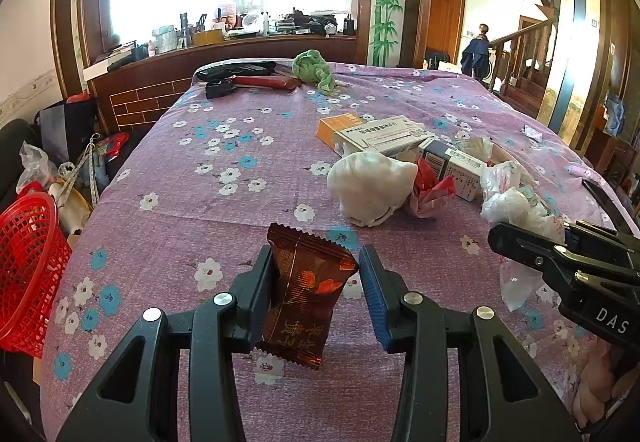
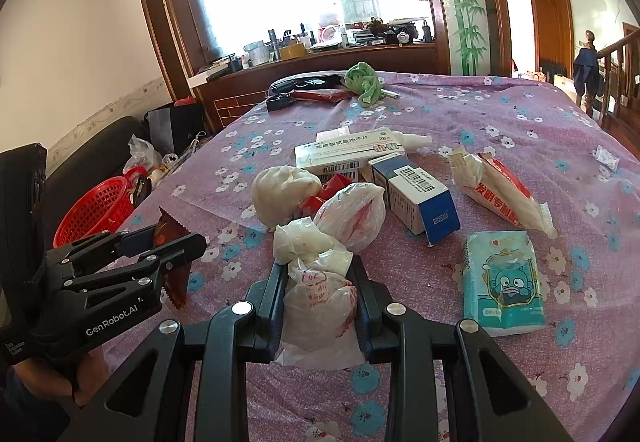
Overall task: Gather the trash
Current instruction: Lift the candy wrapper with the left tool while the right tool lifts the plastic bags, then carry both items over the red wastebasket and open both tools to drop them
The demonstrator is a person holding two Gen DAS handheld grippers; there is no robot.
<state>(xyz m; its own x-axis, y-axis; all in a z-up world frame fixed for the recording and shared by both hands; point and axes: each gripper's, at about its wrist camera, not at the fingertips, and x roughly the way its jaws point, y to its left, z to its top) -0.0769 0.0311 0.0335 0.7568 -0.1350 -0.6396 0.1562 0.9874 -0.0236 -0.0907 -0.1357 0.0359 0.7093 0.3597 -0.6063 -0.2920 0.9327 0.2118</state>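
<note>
In the left wrist view, the left tool point(image 1: 316, 282) is standing at lower centre with a brown foil snack wrapper point(image 1: 306, 298) between its fingers. The wrapper is pressing against the left finger, but a gap is showing beside the blue pad point(image 1: 374, 298) on the right, so I judge the grip loose rather than clenched. The red plastic mesh basket point(image 1: 30, 274) is sitting at the left edge, below the side of the bed covered in a purple flowered sheet point(image 1: 224, 201). More rubbish is lying in the middle right: a crumpled white tissue wad point(image 1: 370, 187) and white medicine boxes point(image 1: 384, 137).

In the right wrist view, the right tool point(image 2: 318, 298) is squeezing a crumpled clear plastic bag with red writing point(image 2: 320, 302) at lower centre, both fingers touching it. A blue cartoon tissue pack point(image 2: 502, 282) is lying to the right, and the basket is showing at middle left.

The risk, as I judge it, is the wrapper slipping out on the way to the basket, since only one finger is plainly bearing on it. The thin bag could also tear or drag neighbouring tissue off the pile.
</note>
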